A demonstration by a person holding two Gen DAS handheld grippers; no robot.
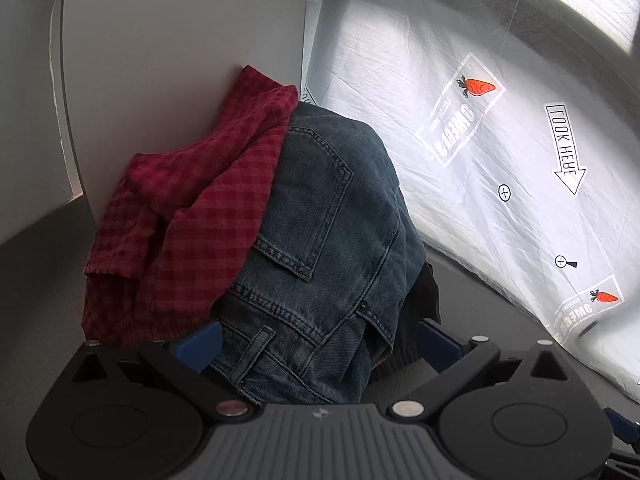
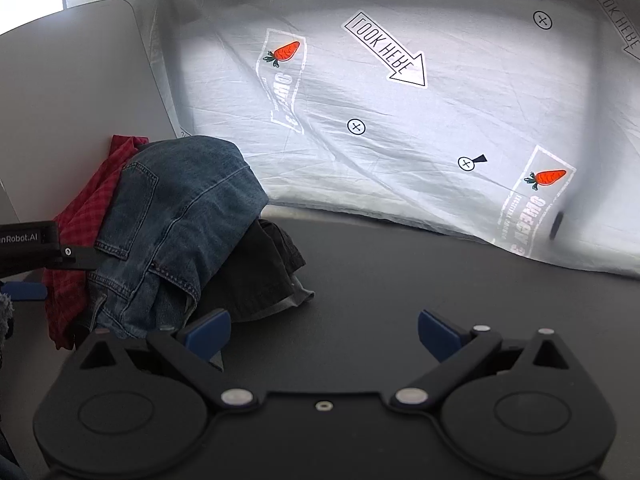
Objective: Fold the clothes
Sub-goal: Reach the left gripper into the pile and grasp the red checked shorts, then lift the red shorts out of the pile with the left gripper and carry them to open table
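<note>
Backdrop: a white translucent sheet point(image 2: 400, 128), lit from behind, hangs past the far edge of the tabletop; a pale grey panel point(image 1: 180, 40) stands at 10 o'clock in both views.
Surface: a dark grey tabletop point(image 2: 400, 300).
Clothes, counted: three garments in one heap against the panel: blue jeans point(image 1: 320, 220) on top, a red checked shirt point(image 1: 192, 208) at their 9 o'clock side, a black garment point(image 2: 256, 276) under the jeans at their 4 o'clock side.
Heap's place: at 12 o'clock and close in the left wrist view; at 9 o'clock in the right wrist view.
Left gripper point(image 1: 320, 344): jaws spread wide, the waistband of the jeans lying between the blue fingers point(image 1: 200, 344), nothing clamped.
Right gripper point(image 2: 324, 336): jaws wide apart over bare tabletop; its left finger is just beside the black garment's edge.
In the way: the jeans fill the middle of the left wrist view and hide most of the black garment there.
Writing: the sheet reads mirrored, with "LOOK HERE" arrows point(image 2: 386, 50), two carrot logos point(image 2: 286, 52) in each view, and circled crosses point(image 2: 356, 126); the left gripper's body, seen from the right wrist, reads "nRobot.AI" point(image 2: 18, 238).
</note>
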